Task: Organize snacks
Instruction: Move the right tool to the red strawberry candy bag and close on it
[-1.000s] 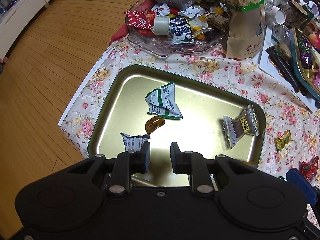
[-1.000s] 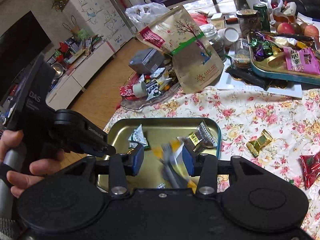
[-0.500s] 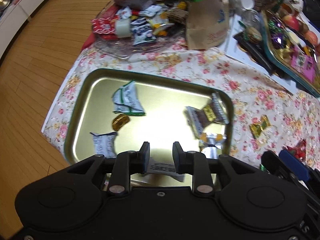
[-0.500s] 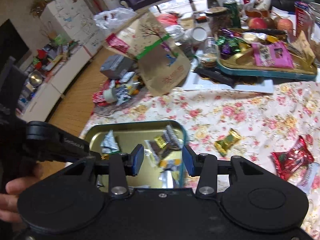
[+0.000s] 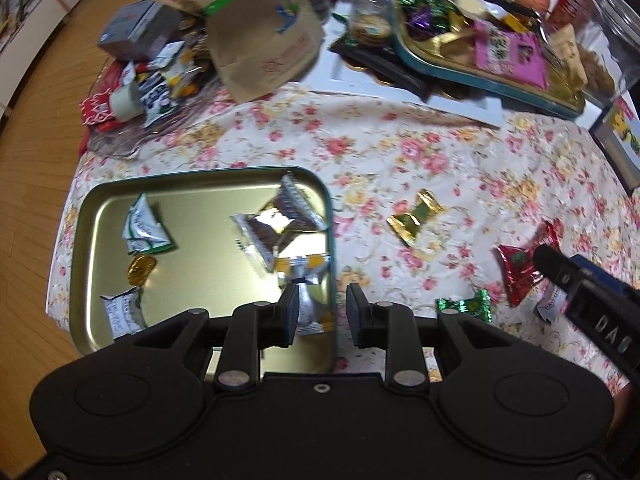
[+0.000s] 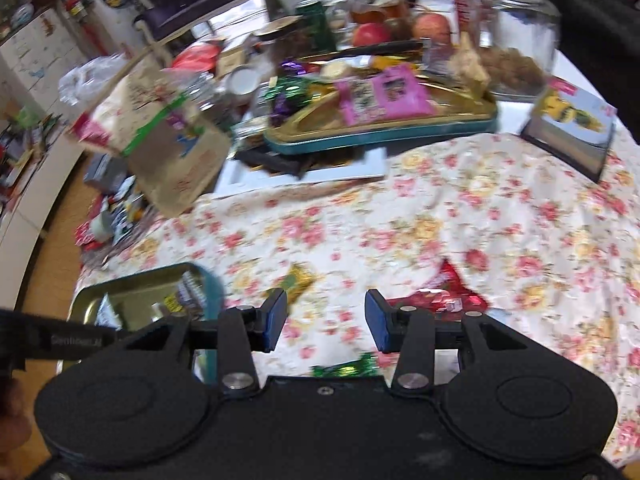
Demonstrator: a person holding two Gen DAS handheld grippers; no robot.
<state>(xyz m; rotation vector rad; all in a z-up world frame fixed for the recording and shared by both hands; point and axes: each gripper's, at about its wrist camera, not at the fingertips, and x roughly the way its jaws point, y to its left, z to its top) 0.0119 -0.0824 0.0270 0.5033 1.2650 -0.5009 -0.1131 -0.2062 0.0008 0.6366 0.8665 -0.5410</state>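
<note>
Shiny gold metal tray (image 5: 86,240) of crinkly foil snacks; both claws parted, empty

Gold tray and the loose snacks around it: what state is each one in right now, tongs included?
Gold tray: flat on the tablecloth, several wrapped snacks inside.
Gold candy: loose on the cloth, outside the tray.
Red packet: loose on the cloth, not gripped.
Green candy: loose on the cloth.
Left tongs: have just been opening, nothing between them.
Right tongs: open, empty.
Paper bag: leaning, taped shut.
</note>
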